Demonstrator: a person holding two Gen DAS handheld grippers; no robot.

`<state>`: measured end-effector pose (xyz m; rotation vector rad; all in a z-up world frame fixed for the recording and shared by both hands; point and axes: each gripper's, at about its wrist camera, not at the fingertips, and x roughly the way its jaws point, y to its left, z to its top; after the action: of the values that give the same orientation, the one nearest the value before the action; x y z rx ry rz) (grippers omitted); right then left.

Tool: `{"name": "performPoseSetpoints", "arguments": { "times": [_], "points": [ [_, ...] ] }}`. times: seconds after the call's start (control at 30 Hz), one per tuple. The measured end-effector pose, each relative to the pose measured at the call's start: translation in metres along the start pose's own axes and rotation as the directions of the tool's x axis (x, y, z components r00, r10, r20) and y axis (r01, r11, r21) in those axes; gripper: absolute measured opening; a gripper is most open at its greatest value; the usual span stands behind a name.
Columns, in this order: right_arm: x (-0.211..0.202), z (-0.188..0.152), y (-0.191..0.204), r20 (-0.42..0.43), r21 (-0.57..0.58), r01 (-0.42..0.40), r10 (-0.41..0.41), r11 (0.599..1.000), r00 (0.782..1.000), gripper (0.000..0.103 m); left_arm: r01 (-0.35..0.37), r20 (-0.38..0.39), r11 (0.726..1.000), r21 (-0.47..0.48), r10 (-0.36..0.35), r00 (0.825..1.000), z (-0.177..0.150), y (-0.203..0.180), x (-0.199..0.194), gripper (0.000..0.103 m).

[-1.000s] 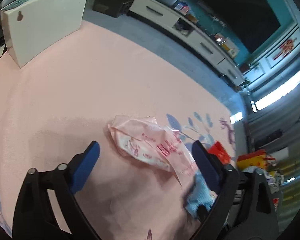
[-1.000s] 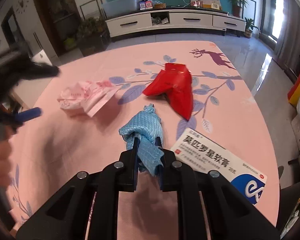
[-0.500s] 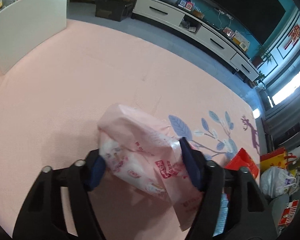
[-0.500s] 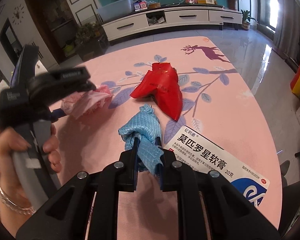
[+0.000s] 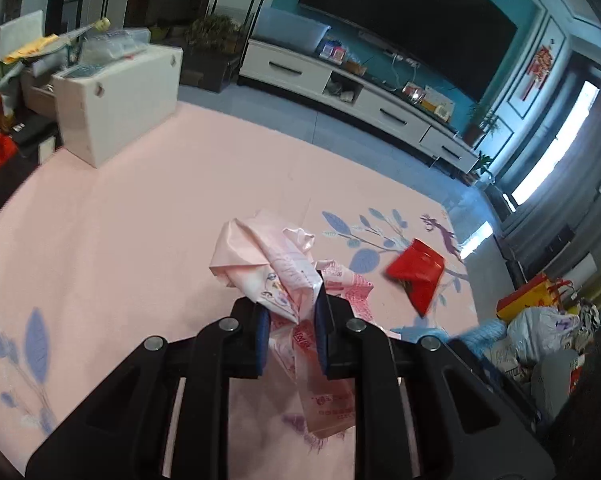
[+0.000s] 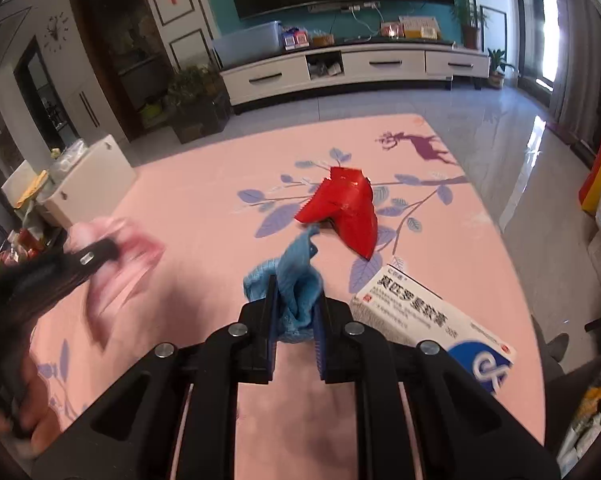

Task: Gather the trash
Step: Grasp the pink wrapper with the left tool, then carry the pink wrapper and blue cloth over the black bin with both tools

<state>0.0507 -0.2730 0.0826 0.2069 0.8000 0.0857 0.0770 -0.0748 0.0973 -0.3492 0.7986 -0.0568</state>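
My left gripper (image 5: pixel 291 322) is shut on a crumpled pink plastic wrapper (image 5: pixel 276 256) with red print and holds it above the pink mat. In the right wrist view the wrapper (image 6: pixel 116 252) is a blur at the left. My right gripper (image 6: pixel 296 322) is shut on a crumpled blue cloth (image 6: pixel 296 276), lifted off the mat. A red wrapper (image 6: pixel 344 210) lies on the mat beyond it; it also shows in the left wrist view (image 5: pixel 418 272). A white and blue medicine box (image 6: pixel 428 326) lies on the mat to the right.
A white box (image 5: pixel 116 92) with clutter on top stands at the mat's far left edge. A white TV cabinet (image 6: pixel 340 68) runs along the far wall. Bags (image 5: pixel 540 320) sit on the floor right of the mat.
My left gripper has shut on the pink wrapper and lifted it off the mat. My right gripper has risen a little with the blue cloth.
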Motion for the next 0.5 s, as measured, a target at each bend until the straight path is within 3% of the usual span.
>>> {"name": "performPoseSetpoints", "arguments": {
  "times": [0.2,0.33,0.5],
  "points": [
    [-0.065,-0.013,0.01,0.061,-0.039,0.038,-0.036,0.999,0.998,0.015,0.118,0.024,0.993,0.013,-0.118,0.993,-0.029,0.002,-0.079,0.02],
    [-0.104,-0.032,-0.001,0.095,-0.042,0.066,-0.062,0.997,0.994,0.015,0.162,0.029,0.986,0.048,-0.164,0.986,-0.048,-0.012,-0.099,0.02],
    [-0.127,-0.058,-0.035,0.089,0.022,0.03,-0.032,0.999,0.995,0.015,0.216,-0.023,0.975,0.061,-0.214,0.976,-0.077,-0.024,-0.106,0.02]
  ]
}}
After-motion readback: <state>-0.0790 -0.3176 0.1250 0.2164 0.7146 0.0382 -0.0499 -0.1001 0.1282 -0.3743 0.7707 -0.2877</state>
